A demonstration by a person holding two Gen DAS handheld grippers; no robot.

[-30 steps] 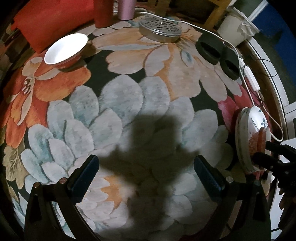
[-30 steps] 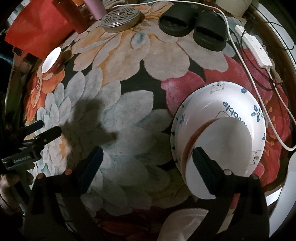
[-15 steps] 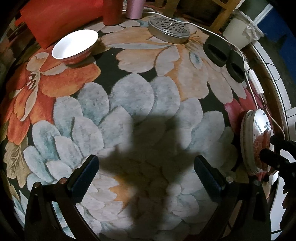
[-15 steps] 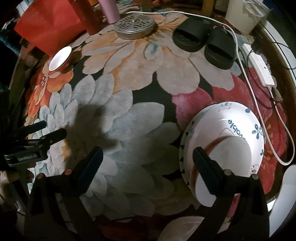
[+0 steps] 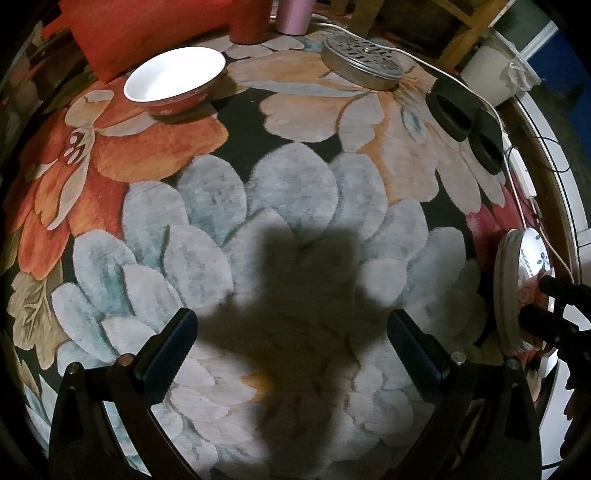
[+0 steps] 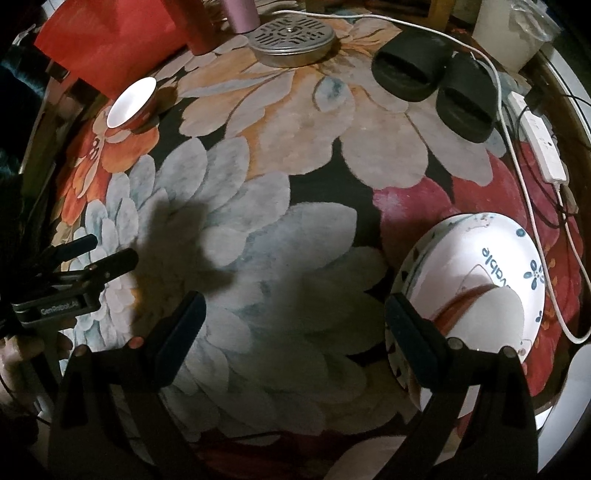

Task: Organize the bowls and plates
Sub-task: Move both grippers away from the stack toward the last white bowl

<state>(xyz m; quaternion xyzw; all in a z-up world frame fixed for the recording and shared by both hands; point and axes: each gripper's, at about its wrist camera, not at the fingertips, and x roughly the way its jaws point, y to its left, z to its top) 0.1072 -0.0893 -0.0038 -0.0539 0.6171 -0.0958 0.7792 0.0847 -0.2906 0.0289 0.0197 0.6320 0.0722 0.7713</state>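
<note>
Floral rug (image 5: 295,192), red bowl (image 5: 173,83) far, both tongs (image 5: 291,339) (image 6: 291,325) wide apart, empty.

A home, by its floor: a flowered rug (image 6: 280,206) with black slippers (image 6: 436,81) at its far right edge, a white power strip (image 6: 543,147) and cable beside them, and wooden furniture legs (image 5: 461,33) beyond.

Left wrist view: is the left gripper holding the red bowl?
No. The left gripper is open over bare rug, and the red bowl sits far ahead of it, untouched.
</note>
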